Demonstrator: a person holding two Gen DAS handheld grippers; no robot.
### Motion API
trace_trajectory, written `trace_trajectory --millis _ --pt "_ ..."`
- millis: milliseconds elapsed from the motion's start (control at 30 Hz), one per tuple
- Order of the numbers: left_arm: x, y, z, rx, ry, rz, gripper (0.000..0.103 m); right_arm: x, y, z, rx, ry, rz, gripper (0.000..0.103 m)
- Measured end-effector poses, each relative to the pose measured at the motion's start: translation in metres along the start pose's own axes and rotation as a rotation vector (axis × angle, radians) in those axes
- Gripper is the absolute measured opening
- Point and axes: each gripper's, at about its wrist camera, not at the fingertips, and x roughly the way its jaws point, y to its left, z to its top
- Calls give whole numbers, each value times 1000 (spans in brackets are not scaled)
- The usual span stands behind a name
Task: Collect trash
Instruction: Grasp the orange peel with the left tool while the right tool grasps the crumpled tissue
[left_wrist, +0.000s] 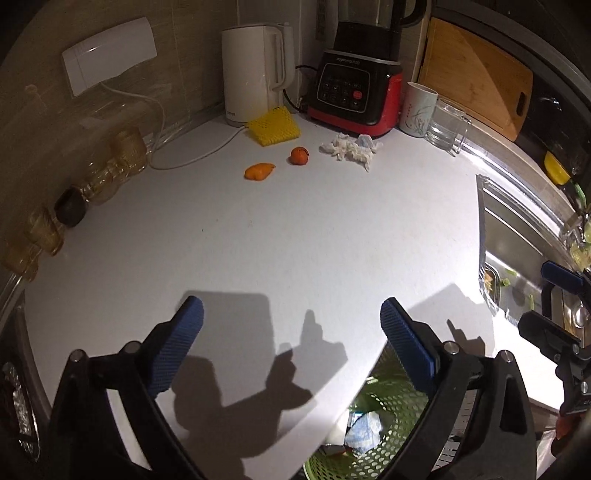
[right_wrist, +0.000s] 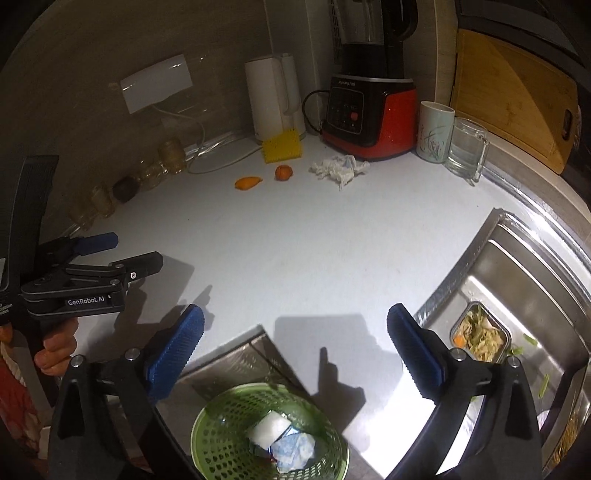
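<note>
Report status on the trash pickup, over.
Left gripper and right gripper open, empty. Crumpled tissue and two orange peels on counter; green bin below. Path unobstructed.

The blender loses the top of its jug to the upper edge in both views, and the green basket sits half hidden behind the left gripper's frame, its lower part cut off. The wrappers inside it (white and blue) are too crumpled to identify; the sink's food tray is only a sliver in the left view
</note>
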Motion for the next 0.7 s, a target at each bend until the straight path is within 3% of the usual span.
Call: trace_trajectory --millis 333,700 --pt "113 36 84 -49 24 -10 92 113 -29 99 45 -11 -17 100" --pt "209 56 142 -76 50 -3 87 260 -79 172 95 97 -99 100"
